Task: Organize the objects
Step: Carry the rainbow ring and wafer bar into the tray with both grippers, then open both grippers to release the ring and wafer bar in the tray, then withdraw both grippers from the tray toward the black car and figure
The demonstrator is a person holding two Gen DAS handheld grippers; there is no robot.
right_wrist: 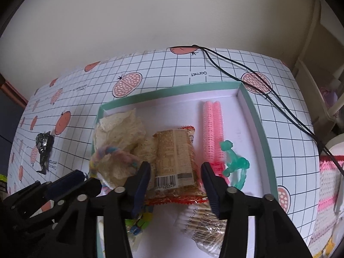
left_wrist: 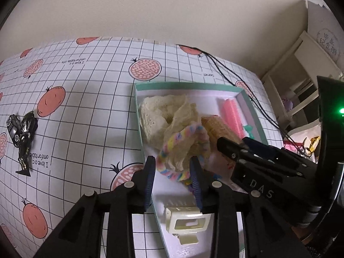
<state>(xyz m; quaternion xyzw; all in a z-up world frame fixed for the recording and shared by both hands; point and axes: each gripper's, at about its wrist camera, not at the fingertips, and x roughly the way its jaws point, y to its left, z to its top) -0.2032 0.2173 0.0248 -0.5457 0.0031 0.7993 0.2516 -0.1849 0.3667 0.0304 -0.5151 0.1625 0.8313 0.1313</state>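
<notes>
Cream claw clip (left_wrist: 186,221) nearest, pink rollers (right_wrist: 212,133) lengthwise

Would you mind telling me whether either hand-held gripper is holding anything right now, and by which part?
Neither: the left hand-held gripper and right hand-held gripper are both open above the tray.

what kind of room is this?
Probably a home, maybe a bedroom or living space: a table under a pomegranate-print cloth, a box of hair things such as a claw clip, and white shelving beside it.

Your right gripper (right_wrist: 175,181) hides the snack packet's (right_wrist: 174,159) near end; the cotton-swab bag (right_wrist: 204,230) runs behind its finger.
</notes>
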